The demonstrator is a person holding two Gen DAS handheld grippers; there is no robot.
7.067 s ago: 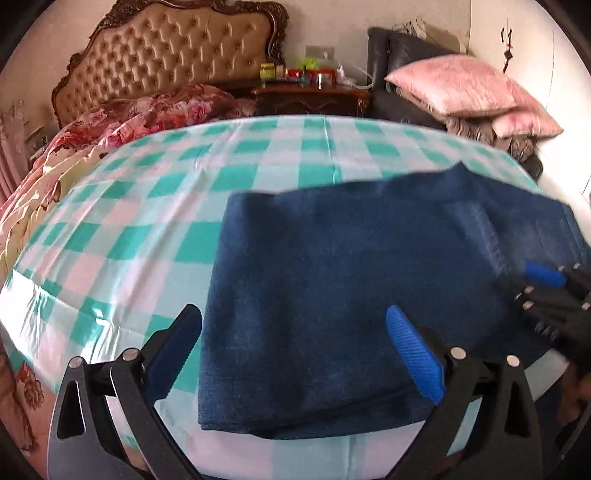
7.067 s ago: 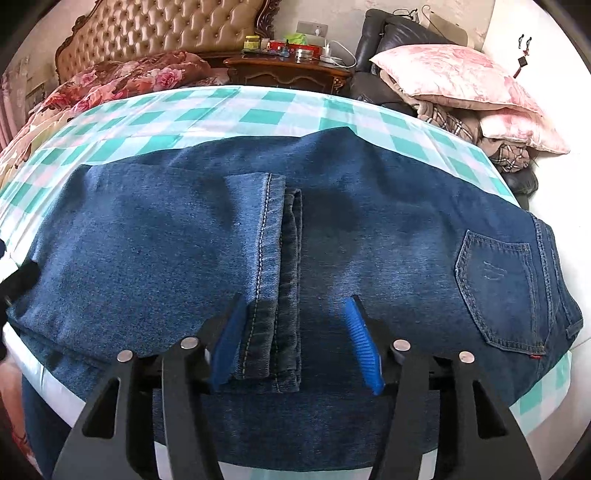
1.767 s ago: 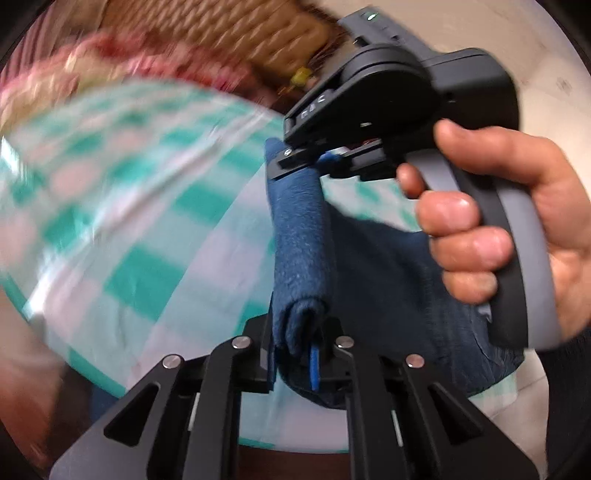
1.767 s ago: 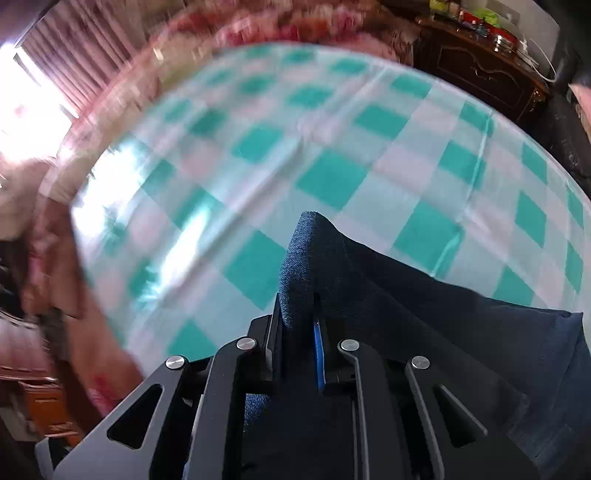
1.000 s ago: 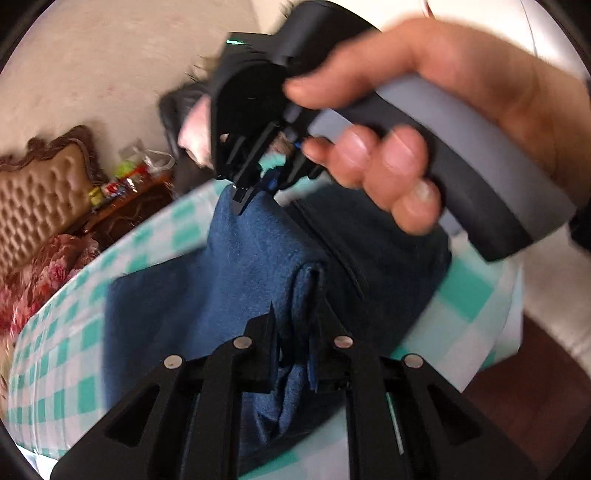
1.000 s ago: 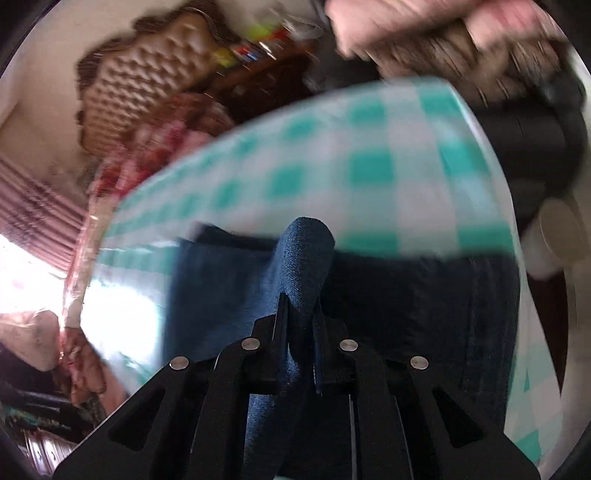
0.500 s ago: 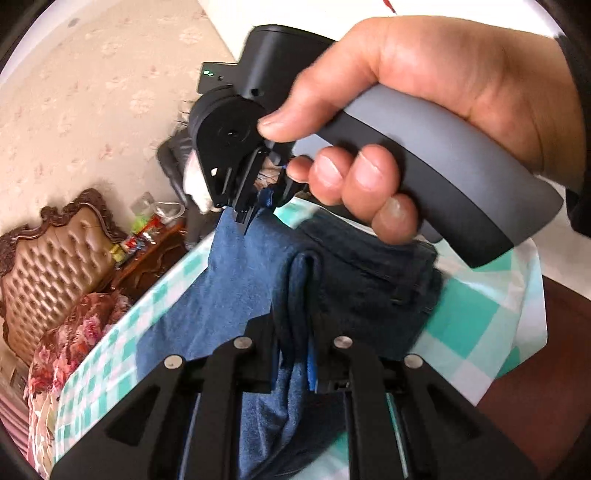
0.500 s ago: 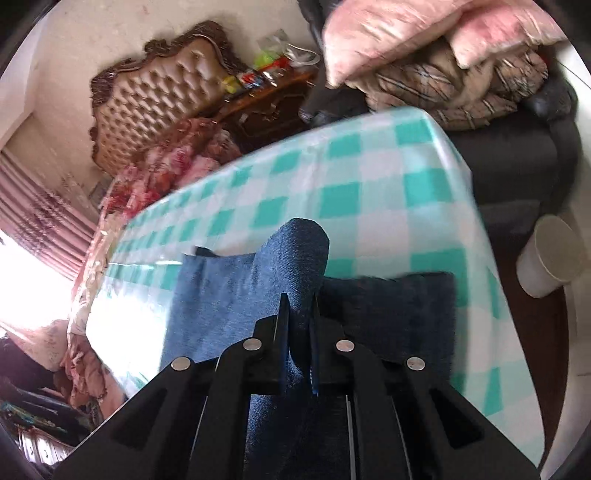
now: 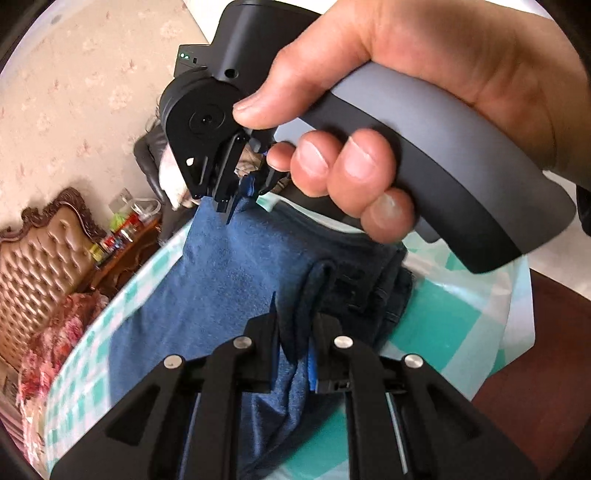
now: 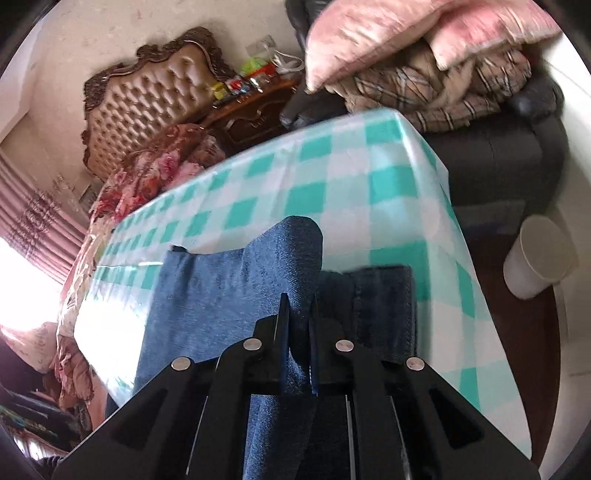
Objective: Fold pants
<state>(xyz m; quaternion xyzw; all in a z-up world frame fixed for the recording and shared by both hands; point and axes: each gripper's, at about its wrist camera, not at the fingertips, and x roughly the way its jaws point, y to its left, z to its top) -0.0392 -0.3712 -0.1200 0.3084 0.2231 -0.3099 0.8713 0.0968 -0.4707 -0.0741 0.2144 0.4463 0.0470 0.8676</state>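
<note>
The left tool (image 9: 295, 332) is pinched nearly closed on a thick fold of the pants (image 9: 221, 280), the dark blue denim bunched up between its two black fingers. The right tool (image 10: 297, 325) is clamped tight on another raised fold of the same pants (image 10: 229, 291), which arches up just ahead of its tips. In the left wrist view the right tool (image 9: 236, 206) shows ahead and above, gripped by the person's right hand (image 9: 406, 122) around its grey handle, its tips closed on the far edge of the denim.

The pants lie on the worktop (image 10: 369, 177), which is covered with a green-and-white checked cloth. From the right tool the lighter blue layer spreads ahead and to the left, while a darker folded part with a seam lies just to the right of the tips (near the worktop's right edge).

Beyond the worktop, ahead of the right tool, stands a tufted headboard (image 10: 155, 99) with a flowered bedspread (image 10: 155, 166) before it. Pink pillows (image 10: 388, 33) sit ahead and to the right, and a white paper cup (image 10: 539, 258) stands on the floor to the right.
</note>
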